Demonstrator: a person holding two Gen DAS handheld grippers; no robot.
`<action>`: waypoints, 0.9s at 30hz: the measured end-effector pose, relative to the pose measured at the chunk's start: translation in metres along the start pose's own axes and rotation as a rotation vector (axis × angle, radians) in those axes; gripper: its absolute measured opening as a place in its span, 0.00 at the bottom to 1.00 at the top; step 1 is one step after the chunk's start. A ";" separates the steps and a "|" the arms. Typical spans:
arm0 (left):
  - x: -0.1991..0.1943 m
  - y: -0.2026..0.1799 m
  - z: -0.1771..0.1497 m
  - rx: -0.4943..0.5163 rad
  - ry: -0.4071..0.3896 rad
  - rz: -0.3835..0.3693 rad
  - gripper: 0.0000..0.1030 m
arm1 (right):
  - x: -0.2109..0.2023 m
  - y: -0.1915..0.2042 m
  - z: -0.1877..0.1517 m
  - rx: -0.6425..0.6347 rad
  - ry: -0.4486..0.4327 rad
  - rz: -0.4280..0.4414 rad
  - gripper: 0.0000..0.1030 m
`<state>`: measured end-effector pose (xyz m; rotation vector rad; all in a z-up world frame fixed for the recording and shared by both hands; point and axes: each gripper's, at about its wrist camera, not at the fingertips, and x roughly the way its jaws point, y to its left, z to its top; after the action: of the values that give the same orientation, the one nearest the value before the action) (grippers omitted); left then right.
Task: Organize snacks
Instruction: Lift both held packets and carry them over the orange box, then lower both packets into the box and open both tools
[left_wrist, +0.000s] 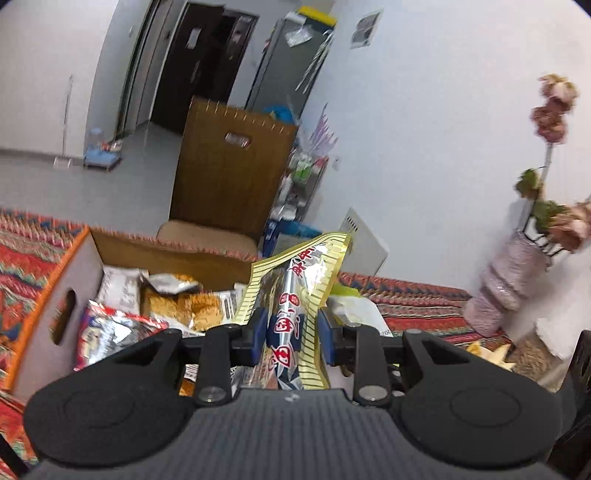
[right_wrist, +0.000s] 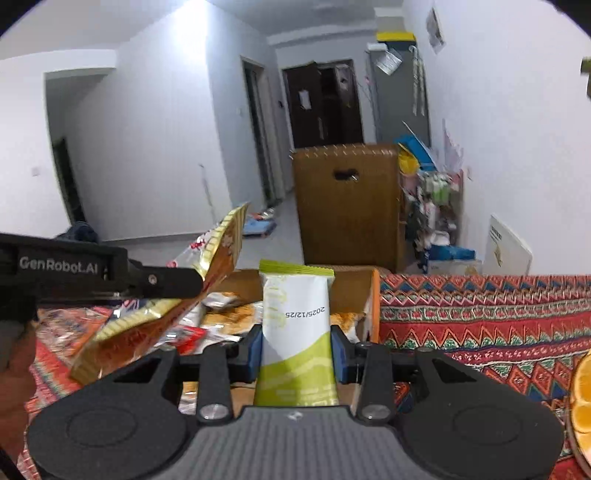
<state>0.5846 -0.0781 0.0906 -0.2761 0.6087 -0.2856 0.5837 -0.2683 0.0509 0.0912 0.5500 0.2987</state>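
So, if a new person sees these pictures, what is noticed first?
Probably the two packets held up: a gold-striped packet clamped in the left claw, and a green-white packet upright in the right claw. Just beyond both sits an open box heaped with snacks, on a bright patterned cloth.

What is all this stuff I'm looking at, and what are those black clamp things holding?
gold-striped snack packet: one, gold, silver and navy, clamped in the left gripper above the box
green and white snack packet: one, printed with a date, upright in the right gripper
cardboard box: one, grey-brown with orange edge, on the cloth, full of loose snack packets
patterned cloth: one, red multicolour, covering the table
vase of flowers: one, pale pink, against the wall
brown chair: one, behind the table
orange slices: orange, at the right edge
left gripper: black, blue pads, shut
right gripper: black, blue pads, shut
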 end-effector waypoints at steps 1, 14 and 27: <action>0.010 0.003 -0.002 -0.014 0.011 0.005 0.29 | 0.010 -0.003 -0.002 0.008 0.006 -0.012 0.35; 0.065 0.015 -0.022 -0.090 0.104 -0.048 0.42 | 0.046 -0.001 -0.016 -0.037 0.036 -0.090 0.50; -0.038 0.018 -0.010 0.038 -0.017 -0.024 0.61 | -0.031 0.009 0.001 -0.093 -0.029 -0.087 0.74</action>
<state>0.5523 -0.0506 0.0966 -0.2493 0.5824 -0.3177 0.5562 -0.2695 0.0686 -0.0179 0.5090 0.2372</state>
